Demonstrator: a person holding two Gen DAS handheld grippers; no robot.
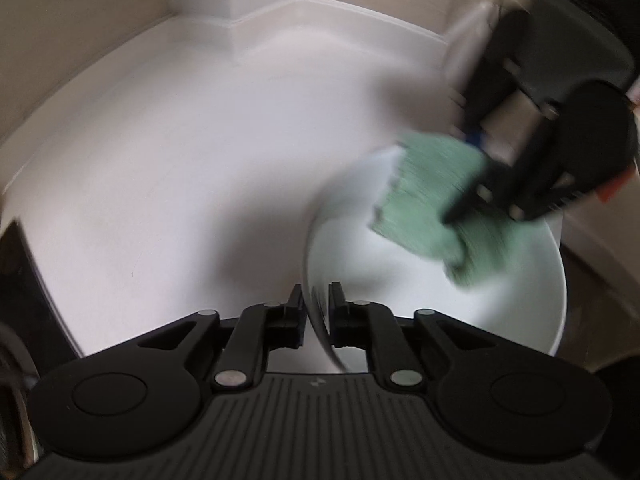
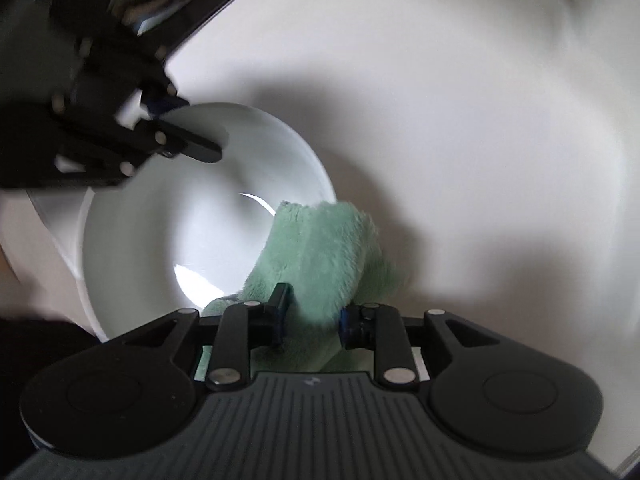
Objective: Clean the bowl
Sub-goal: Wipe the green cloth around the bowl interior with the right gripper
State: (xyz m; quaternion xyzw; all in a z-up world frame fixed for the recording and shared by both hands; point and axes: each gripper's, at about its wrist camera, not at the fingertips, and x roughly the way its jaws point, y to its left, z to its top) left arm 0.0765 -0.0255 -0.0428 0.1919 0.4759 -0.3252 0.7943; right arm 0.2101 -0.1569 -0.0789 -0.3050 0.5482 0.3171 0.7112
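Round white ceramic bowl [image 1: 460, 304]: tilted above a white countertop [image 1: 180, 168], held by its rim. Left gripper [image 1: 316, 312]: black two-finger tool, fingers narrowed onto the bowl's near rim, one finger inside and one outside. Fluffy mint-green microfibre cloth [image 2: 320, 256]: folded, draped over the bowl's edge and reaching into its interior. Right gripper [image 2: 310, 320]: black two-finger tool, fingers pinched on the cloth's bunched end. Beige tiled wall [image 1: 80, 12]: behind the counter; much of it blurred.
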